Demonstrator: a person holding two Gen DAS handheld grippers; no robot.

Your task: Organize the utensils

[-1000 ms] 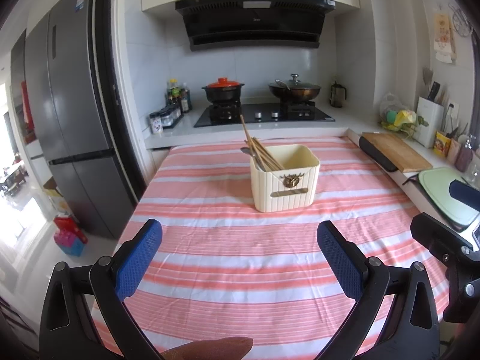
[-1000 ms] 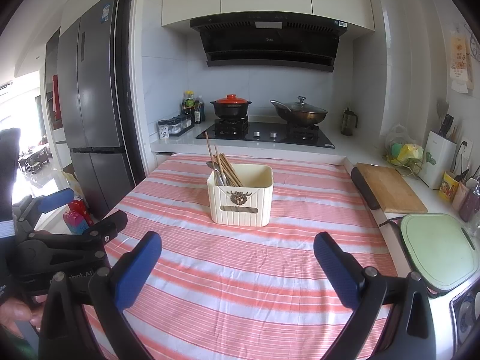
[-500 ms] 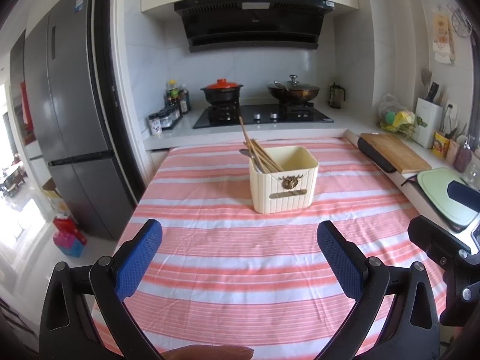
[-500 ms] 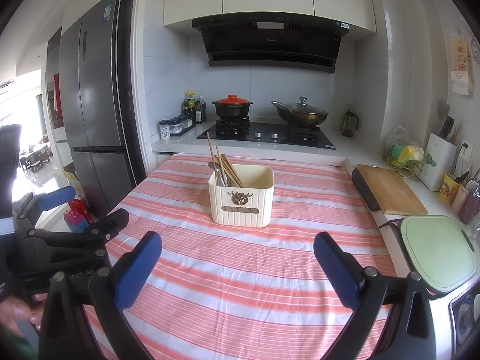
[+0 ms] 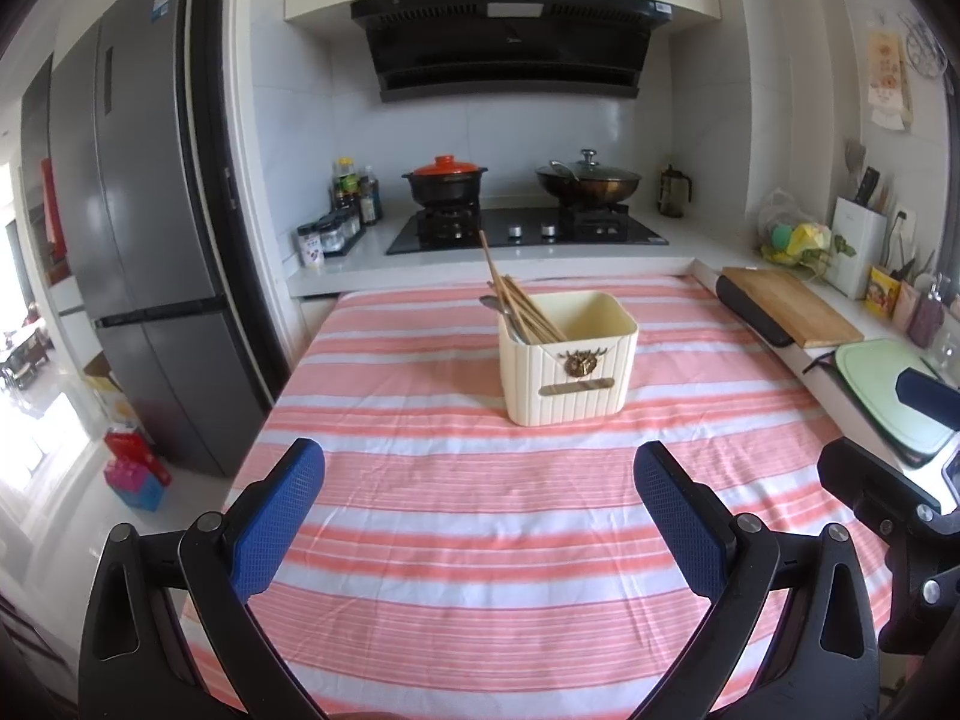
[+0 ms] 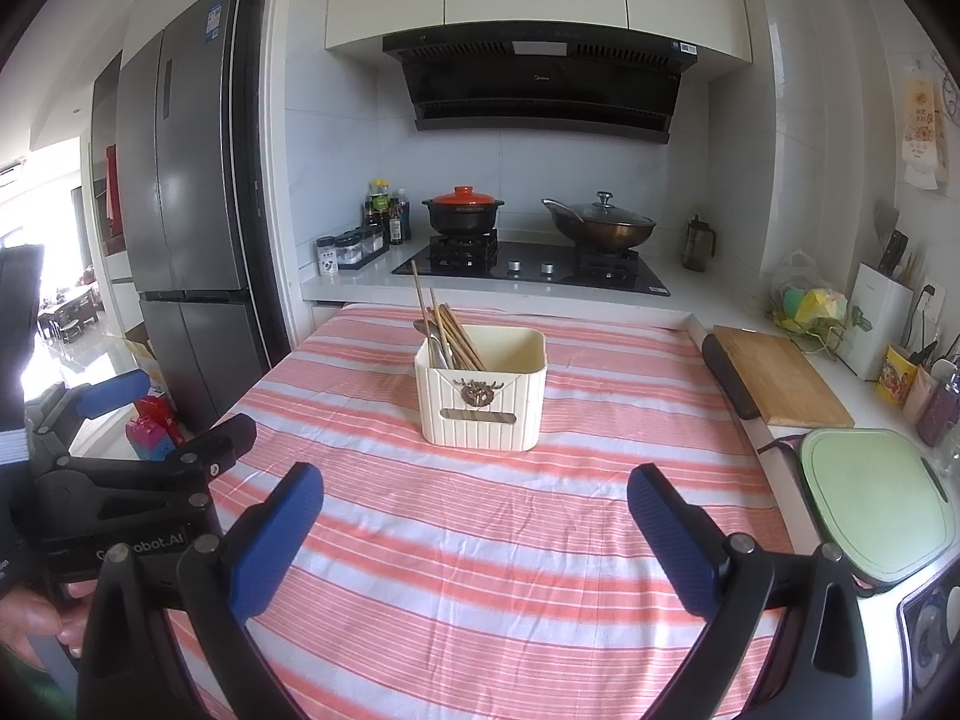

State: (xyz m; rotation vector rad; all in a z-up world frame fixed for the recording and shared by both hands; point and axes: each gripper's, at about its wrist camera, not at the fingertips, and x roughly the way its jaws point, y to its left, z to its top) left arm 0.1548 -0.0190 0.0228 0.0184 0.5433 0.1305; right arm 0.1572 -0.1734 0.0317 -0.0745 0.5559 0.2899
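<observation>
We hold both tools above the near edge of the tabletop (image 5: 456,540), which is covered in a pink-and-white striped cloth, and both point toward the far side. Our left gripper (image 5: 479,480) has its 2 blue-padded fingers (image 5: 279,516) spread wide with nothing between them. Our right gripper (image 6: 474,504) is spread just as wide and is also empty; it also shows at the right edge of the left wrist view (image 5: 888,480), and the left one shows at the left edge of the right wrist view (image 6: 138,438), gripped from below by a hand (image 6: 36,624). The cream utensil holder (image 5: 570,363) stands upright toward the far edge of the tabletop, about midway between its left and right edges and well apart from both grippers. It has a ribbed front with a bronze emblem (image 5: 581,364) above a slot. Several wooden chopsticks (image 5: 519,303) lean in its left compartment, their upper ends tilting out past the left rim, and a metal spoon (image 6: 427,333) stands among them; the right compartment looks empty. Beyond the far edge, a gas hob (image 5: 528,231) carries a black pot with an orange lid (image 5: 445,179) and a lidded wok (image 5: 588,180). Along the right edge lie a wooden cutting board (image 6: 777,381) and a pale green board (image 6: 879,504). A grey refrigerator (image 5: 138,240) stands off the left edge.
</observation>
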